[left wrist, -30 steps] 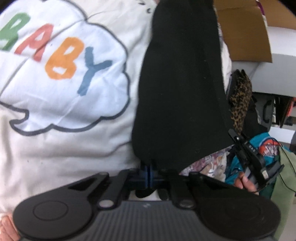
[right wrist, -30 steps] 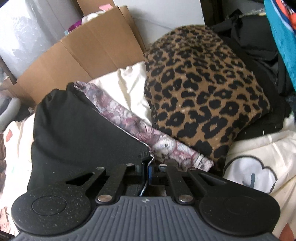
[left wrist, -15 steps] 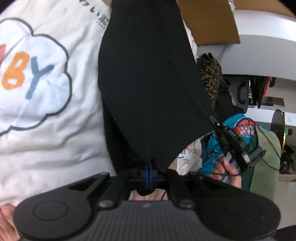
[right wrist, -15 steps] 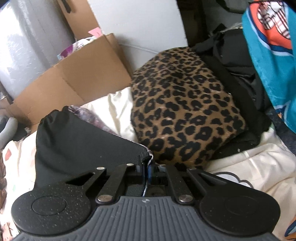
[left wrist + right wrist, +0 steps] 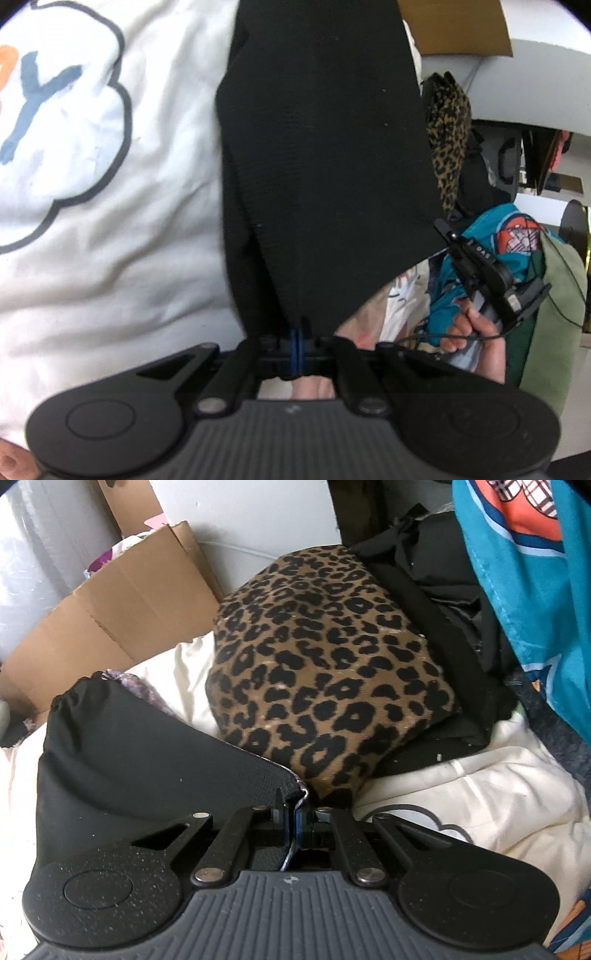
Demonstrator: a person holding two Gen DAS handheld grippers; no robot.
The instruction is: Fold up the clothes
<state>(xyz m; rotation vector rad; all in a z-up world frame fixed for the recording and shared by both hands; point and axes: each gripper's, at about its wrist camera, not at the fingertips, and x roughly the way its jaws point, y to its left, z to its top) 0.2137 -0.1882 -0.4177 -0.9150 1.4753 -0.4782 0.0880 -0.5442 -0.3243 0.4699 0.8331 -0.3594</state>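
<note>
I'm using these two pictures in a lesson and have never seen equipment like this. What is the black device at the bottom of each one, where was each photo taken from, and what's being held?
There is no robot here. A person holds a two-finger gripper in each hand, and each carries a wide-angle camera looking forward along its fingers. One picture comes from the left gripper, the other from the right gripper, which also shows in the left view. Both are shut on the same black garment, holding it stretched between them. Under it lies a cream blanket with a printed cloud. Beside it sit a leopard-print cloth, a heap of dark clothes and a cardboard box.
</note>
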